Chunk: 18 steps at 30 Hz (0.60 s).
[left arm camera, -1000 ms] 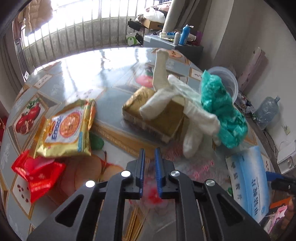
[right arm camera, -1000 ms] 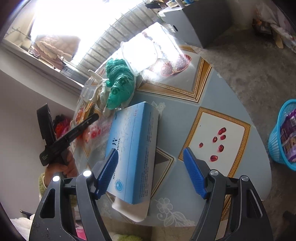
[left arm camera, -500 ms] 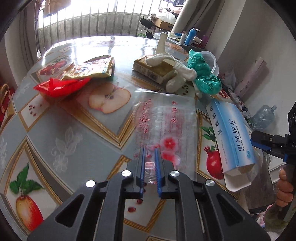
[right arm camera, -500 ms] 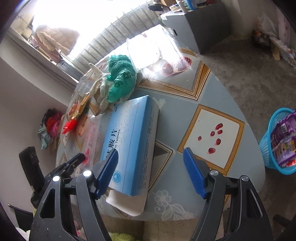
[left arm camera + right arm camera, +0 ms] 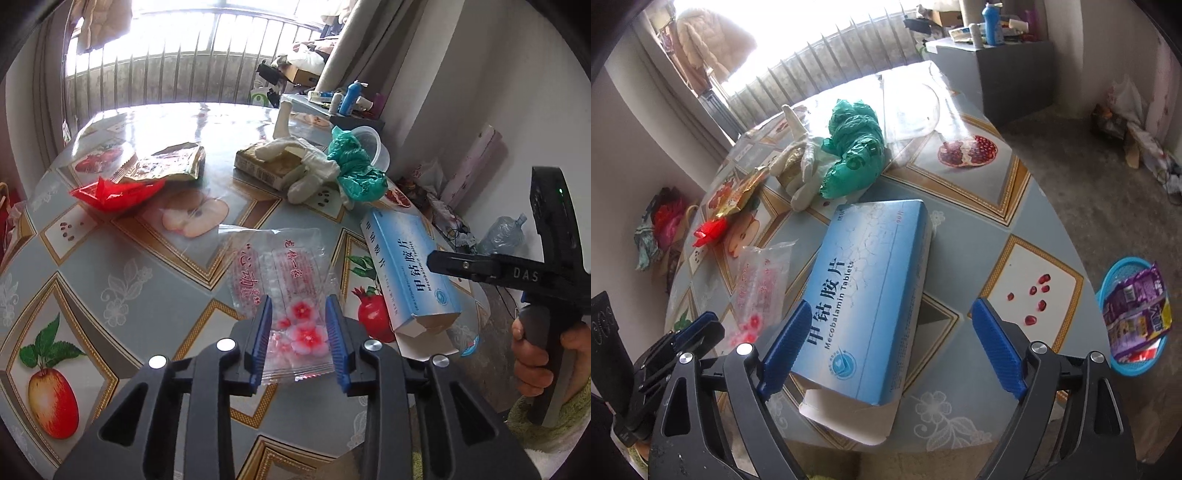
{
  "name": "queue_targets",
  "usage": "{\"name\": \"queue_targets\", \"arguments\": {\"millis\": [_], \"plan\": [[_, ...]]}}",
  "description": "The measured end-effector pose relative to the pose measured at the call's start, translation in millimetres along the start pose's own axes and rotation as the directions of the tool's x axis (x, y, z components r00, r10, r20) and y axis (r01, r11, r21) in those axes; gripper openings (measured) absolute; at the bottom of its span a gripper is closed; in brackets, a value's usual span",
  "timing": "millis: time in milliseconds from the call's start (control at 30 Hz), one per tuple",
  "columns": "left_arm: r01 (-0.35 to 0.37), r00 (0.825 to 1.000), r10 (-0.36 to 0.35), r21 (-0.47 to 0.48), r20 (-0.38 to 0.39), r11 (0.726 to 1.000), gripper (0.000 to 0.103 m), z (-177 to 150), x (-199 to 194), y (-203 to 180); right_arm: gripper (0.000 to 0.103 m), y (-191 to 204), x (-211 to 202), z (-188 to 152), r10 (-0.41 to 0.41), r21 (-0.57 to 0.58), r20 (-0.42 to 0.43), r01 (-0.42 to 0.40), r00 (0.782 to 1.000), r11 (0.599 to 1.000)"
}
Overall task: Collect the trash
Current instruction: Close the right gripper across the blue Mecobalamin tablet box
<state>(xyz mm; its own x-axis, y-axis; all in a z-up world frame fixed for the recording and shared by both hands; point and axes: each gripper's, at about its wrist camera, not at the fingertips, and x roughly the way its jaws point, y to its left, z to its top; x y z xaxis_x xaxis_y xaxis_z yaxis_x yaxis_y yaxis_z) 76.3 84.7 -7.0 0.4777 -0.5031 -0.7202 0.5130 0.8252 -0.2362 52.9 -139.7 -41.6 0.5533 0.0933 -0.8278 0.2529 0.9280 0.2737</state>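
Observation:
A clear plastic wrapper with pink flowers lies flat on the fruit-print table, near its front edge. My left gripper stands over the wrapper's near end. Its jaws are opening; the blue pads flank the wrapper without pressing it. An open-ended blue tablet box lies to the right of the wrapper. My right gripper hovers over the box, jaws wide and still opening, with the box between them and untouched. A red wrapper, gold snack packet, white glove and green bag lie farther back.
A brown box sits under the glove, with a clear plastic cup behind the green bag. On the floor right of the table stands a blue basket holding a purple wrapper. A person's hand grips the right tool.
The left gripper drew back toward the table's near edge with the clear wrapper, then its jaws parted. The right gripper's jaws widened over the blue box and its view rolled slightly.

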Motion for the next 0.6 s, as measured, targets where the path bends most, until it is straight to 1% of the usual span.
{"name": "queue_targets", "arguments": {"millis": [133,267,333,400,500,567,600], "plan": [[-0.009,1.000,0.010,0.020,-0.026,1.000,0.029,-5.7,13.2,-2.1,0.092,17.4,11.1,6.3,-0.043,-0.020,-0.007,0.043,0.999,0.999],[-0.017,0.998,0.018,0.018,-0.061,1.000,0.029,-13.6,24.2,1.1,0.093,34.8,26.2,5.2,-0.114,-0.087,-0.029,0.111,0.993,0.990],[-0.014,0.998,0.015,0.012,-0.062,1.000,0.029,-14.4,25.0,2.9,0.093,39.2,34.7,0.7,-0.144,-0.136,-0.052,0.136,0.988,0.981],[-0.014,0.998,0.014,0.011,-0.064,1.000,0.029,-14.0,24.6,4.6,0.093,38.8,39.0,-2.6,-0.143,-0.164,-0.067,0.130,0.987,0.978],[-0.008,0.997,0.008,0.006,-0.071,1.000,0.029,-12.8,24.3,6.5,0.093,26.4,34.4,-7.0,-0.110,-0.168,-0.068,0.097,0.992,0.981],[0.001,0.997,0.000,0.005,-0.077,1.000,0.029,-10.7,24.3,6.9,0.091,14.4,28.5,-9.5,-0.112,-0.163,-0.061,0.101,0.992,0.981],[0.011,0.997,-0.010,0.005,-0.080,1.000,0.030,-9.3,24.0,6.7,0.088,8.1,25.1,-10.8,-0.109,-0.157,-0.057,0.099,0.992,0.983]]}}
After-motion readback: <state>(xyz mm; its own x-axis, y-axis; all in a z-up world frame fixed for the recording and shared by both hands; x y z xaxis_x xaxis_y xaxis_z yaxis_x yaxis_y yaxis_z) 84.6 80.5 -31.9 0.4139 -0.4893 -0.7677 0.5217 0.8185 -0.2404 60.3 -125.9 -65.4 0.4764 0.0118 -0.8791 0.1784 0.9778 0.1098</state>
